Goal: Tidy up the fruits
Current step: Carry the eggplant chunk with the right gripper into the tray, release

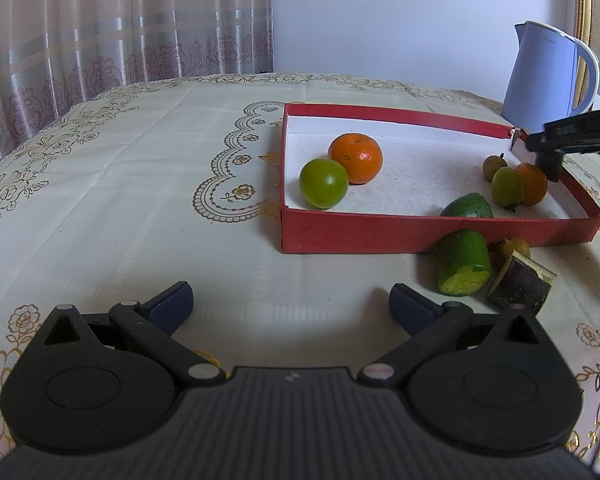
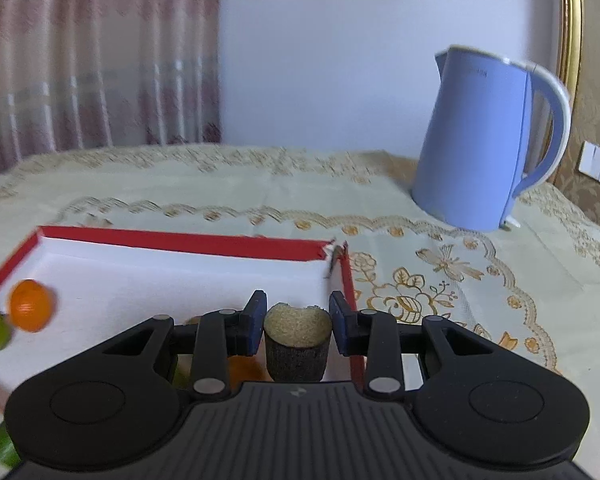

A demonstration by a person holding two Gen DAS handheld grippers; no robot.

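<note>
Now, going from left to right in the left wrist view, the left tongs (image 1: 291,300) stand wide and hold nothing, low over the tabletop (image 1: 140,184) with its cream, gold-patterned cloth. Further right lies the red box (image 1: 360,236), shallow and white inside. In its left part a green round fruit (image 1: 323,189) touches an orange (image 1: 355,158). In its right part a green piece (image 1: 467,206) lies against the near wall, and a small brownish fruit (image 1: 495,167), another green fruit (image 1: 508,186) and a second orange (image 1: 534,184) are close together. In front of the box, on the cloth, a cut green fruit (image 1: 463,268), a brown kiwi-like fruit (image 1: 514,247) and a dark cut piece (image 1: 520,284) lie just beside each other. A blue kettle (image 1: 548,80) stands behind the box's far right corner.

In the right wrist view, the right tongs (image 2: 298,322) are narrow and grip a dark-skinned cut fruit piece (image 2: 297,344), pale face up, over the right end of the box.
</note>
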